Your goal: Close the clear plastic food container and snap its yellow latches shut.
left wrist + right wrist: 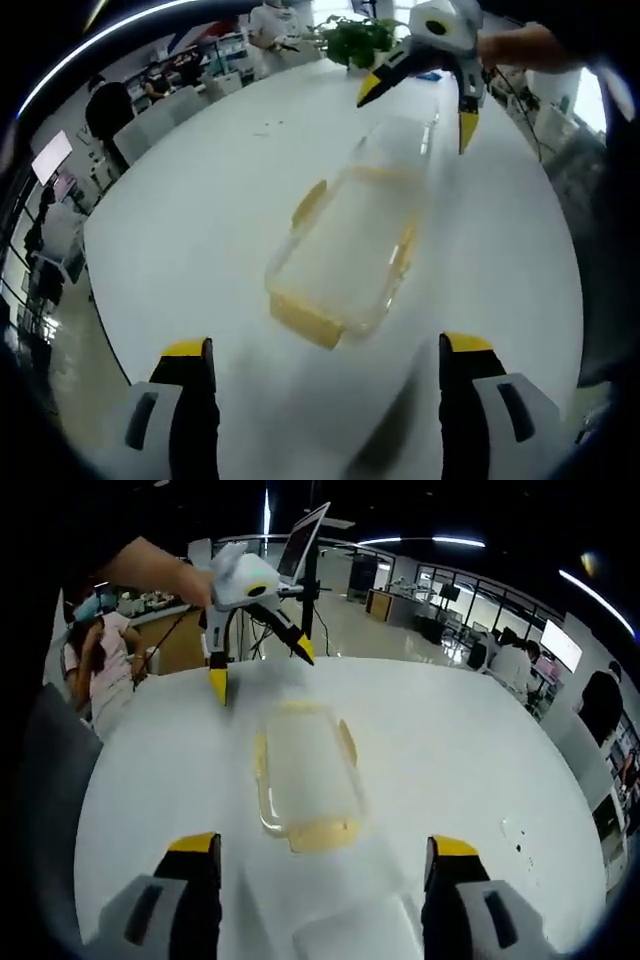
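A wide white counter with a rounded edge spans the middle of the left gripper view, and a leafy green plant stands at its far end, top centre of the frame. At the upper left of that view, people sit at desks, one in dark clothes. In the right gripper view, a seated person in pink is at the left edge and a tilted screen on a stand rises at top centre.
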A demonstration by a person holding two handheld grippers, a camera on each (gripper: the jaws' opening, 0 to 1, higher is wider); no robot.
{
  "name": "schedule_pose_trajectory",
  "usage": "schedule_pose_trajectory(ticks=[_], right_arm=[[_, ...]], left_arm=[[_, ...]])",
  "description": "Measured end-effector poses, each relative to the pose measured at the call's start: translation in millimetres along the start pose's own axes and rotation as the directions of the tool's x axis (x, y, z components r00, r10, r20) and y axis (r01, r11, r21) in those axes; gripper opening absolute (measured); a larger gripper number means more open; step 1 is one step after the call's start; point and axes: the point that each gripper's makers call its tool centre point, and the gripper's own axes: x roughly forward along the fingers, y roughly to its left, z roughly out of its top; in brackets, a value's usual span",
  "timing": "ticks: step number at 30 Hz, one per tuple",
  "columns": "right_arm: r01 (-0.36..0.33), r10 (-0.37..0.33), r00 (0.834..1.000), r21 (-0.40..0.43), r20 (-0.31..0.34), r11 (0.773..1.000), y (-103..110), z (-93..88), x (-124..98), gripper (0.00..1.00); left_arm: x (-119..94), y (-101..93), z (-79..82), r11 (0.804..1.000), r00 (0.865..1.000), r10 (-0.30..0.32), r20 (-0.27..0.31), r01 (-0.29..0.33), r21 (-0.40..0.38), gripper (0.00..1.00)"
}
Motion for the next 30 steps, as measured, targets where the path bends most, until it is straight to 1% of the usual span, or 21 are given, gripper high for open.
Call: schedule_pose_trajectory(ticks=[2, 5, 6, 7, 8, 9, 11, 14, 16, 18, 19, 20, 21, 22, 23, 24, 25, 26, 28, 29, 30], right_arm=[[-0.004, 0.003, 1.0, -0.016, -0.015, 1.0, -2, -0.4, 4, 0.84], [-0.017, 0.017, 1.0, -0.034, -0.018, 0.999, -3, 3.7, 8, 0.84], [-0.019, 0.019, 1.0, -0.038, -0.02, 0.999, -4, 3.8, 9, 0.84], [-0.022, 0.021, 1.0, -0.045, -0.022, 0.999, -5, 3.7, 10, 0.84], [-0.027, 0.026, 0.999, -0.051, -0.026, 0.998, -6, 3.4, 12, 0.84], [-0.034, 0.032, 0.999, -0.052, -0.033, 0.998, -6, 2.8, 13, 0.84], [-0.042, 0.04, 0.998, -0.053, -0.039, 0.998, -6, 4.8, 14, 0.84], [-0.059, 0.057, 0.997, -0.067, -0.043, 0.996, -4, 7.4, 15, 0.8], [-0.069, 0.062, 0.995, -0.085, -0.08, 0.994, -5, 2.9, 18, 0.73], [-0.086, 0.077, 0.993, -0.094, -0.094, 0.992, -5, 3.0, 21, 0.66], [-0.092, 0.082, 0.993, -0.113, -0.09, 0.989, -4, 5.9, 21, 0.62], [-0.114, 0.106, 0.993, -0.16, -0.057, 0.981, 1, 14.5, 22, 0.57], [-0.129, 0.121, 0.991, -0.166, -0.058, 0.978, 4, 16.5, 23, 0.57], [-0.131, 0.121, 0.99, -0.151, -0.074, 0.98, 5, 14.9, 25, 0.58], [-0.137, 0.123, 0.988, -0.152, -0.097, 0.979, 4, 11.5, 29, 0.59], [-0.14, 0.123, 0.986, -0.165, -0.11, 0.976, 4, 8.7, 31, 0.59], [-0.152, 0.13, 0.983, -0.175, -0.13, 0.973, 3, 4.7, 35, 0.58], [-0.159, 0.135, 0.98, -0.168, -0.143, 0.973, 3, 2.2, 37, 0.58], [-0.176, 0.15, 0.974, -0.148, -0.168, 0.973, 4, -2.4, 43, 0.6], [-0.178, 0.151, 0.972, -0.15, -0.178, 0.972, 3, -4.2, 45, 0.59], [-0.179, 0.144, 0.969, -0.169, -0.201, 0.969, 3, -7.1, 47, 0.58]], left_arm=[[2, -0.8, 2.6, 0.999, 1.0, -0.014, -0.004, 0.015, 0.035, 0.91], [8, -1.6, 0.8, 0.996, 0.999, -0.037, -0.032, 0.039, 0.075, 0.91], [9, -2.1, -0.2, 0.995, 0.998, -0.043, -0.04, 0.046, 0.084, 0.92], [11, -4.9, -1.5, 0.993, 0.997, -0.061, -0.052, 0.066, 0.1, 0.94], [12, -5.6, -1.7, 0.992, 0.996, -0.064, -0.056, 0.07, 0.105, 0.95], [12, -7.6, -3.0, 0.988, 0.995, -0.072, -0.073, 0.081, 0.133, 0.95], [13, -9.3, -2.9, 0.984, 0.994, -0.072, -0.081, 0.084, 0.156, 0.94], [15, -10.4, 0.3, 0.981, 0.993, -0.091, -0.077, 0.102, 0.163, 0.9], [17, -12.1, 4.2, 0.978, 0.991, -0.113, -0.072, 0.124, 0.17, 0.85], [20, -12.2, 5.3, 0.97, 0.988, -0.131, -0.083, 0.145, 0.196, 0.83], [21, -10.3, 4.7, 0.968, 0.987, -0.129, -0.094, 0.146, 0.205, 0.83], [22, -8.9, 4.1, 0.966, 0.986, -0.131, -0.101, 0.15, 0.209, 0.83], [22, -10.1, 1.2, 0.957, 0.98, -0.153, -0.127, 0.179, 0.226, 0.83], [23, -9.6, 1.4, 0.953, 0.979, -0.159, -0.129, 0.187, 0.239, 0.83], [23, -9.5, -0.4, 0.945, 0.975, -0.172, -0.143, 0.205, 0.254, 0.82], [23, -9.7, -1.6, 0.942, 0.971, -0.182, -0.156, 0.218, 0.255, 0.8], [24, -8.3, -0.7, 0.937, 0.97, -0.189, -0.156, 0.225, 0.267, 0.79], [24, -7.8, -0.3, 0.934, 0.968, -0.194, -0.157, 0.232, 0.273, 0.77], [25, -7.2, 1.3, 0.918, 0.965, -0.206, -0.16, 0.247, 0.31, 0.69], [27, -6.3, 0.5, 0.92, 0.964, -0.206, -0.168, 0.249, 0.303, 0.64], [28, -6.3, -0.4, 0.918, 0.962, -0.211, -0.175, 0.256, 0.302, 0.62]])
